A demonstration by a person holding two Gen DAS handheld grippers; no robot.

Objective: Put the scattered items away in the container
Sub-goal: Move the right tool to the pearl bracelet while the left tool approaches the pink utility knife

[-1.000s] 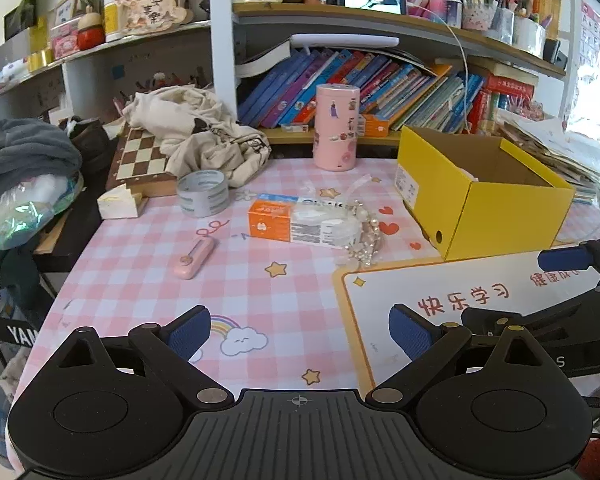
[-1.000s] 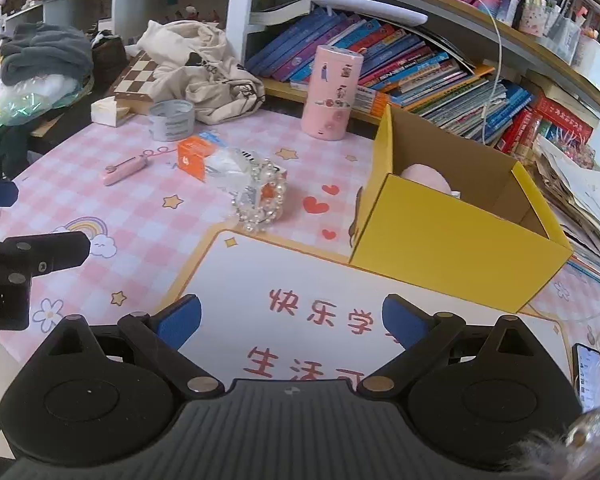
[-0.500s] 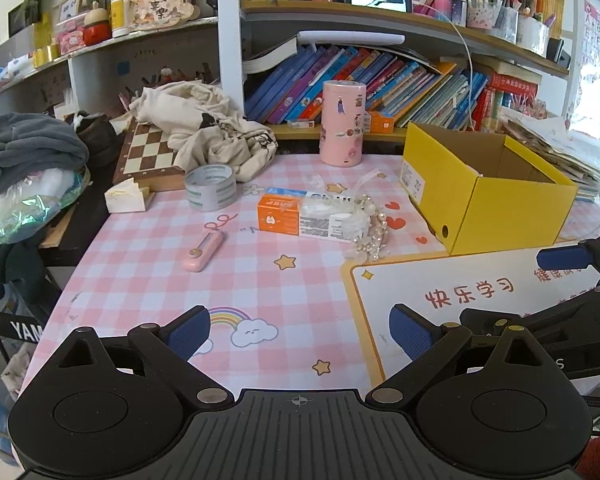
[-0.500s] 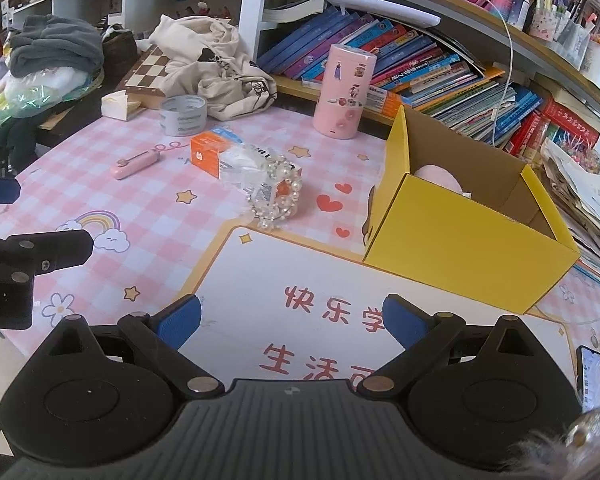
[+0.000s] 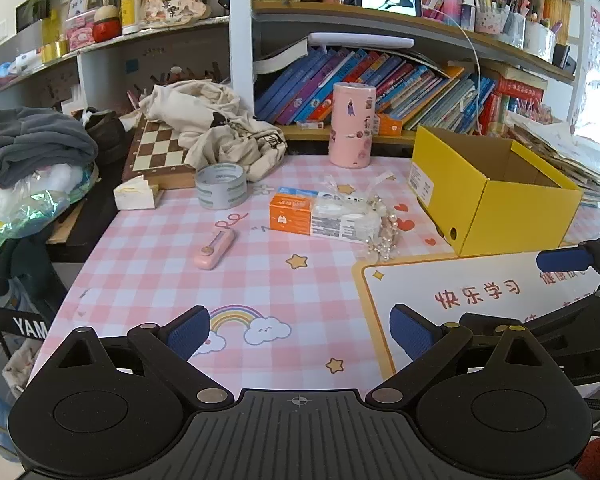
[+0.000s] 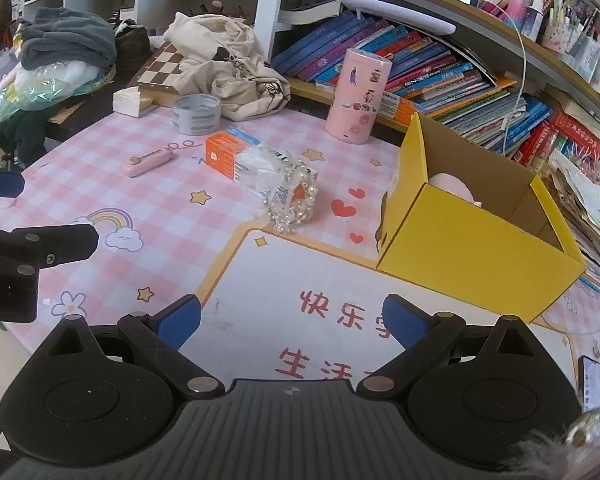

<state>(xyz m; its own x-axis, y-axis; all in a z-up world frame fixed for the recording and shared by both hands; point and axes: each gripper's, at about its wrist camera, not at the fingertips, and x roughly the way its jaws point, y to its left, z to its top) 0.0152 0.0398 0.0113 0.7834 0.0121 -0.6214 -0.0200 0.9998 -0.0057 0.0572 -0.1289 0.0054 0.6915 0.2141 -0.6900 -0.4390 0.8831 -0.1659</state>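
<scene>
Right wrist view: yellow box (image 6: 476, 236) open-topped, something pink inside; left gripper (image 5: 300, 330) and right gripper (image 6: 292, 320) both wide, empty.

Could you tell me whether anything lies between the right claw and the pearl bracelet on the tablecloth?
Nothing visible does. The right claw is open above the white mat, and only bare mat and tablecloth separate it from the pearl bracelet, which rests against the orange box.

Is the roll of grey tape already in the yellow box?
No, the roll of grey tape stands on the pink checked tablecloth near the chessboard, well away from the yellow box.
</scene>
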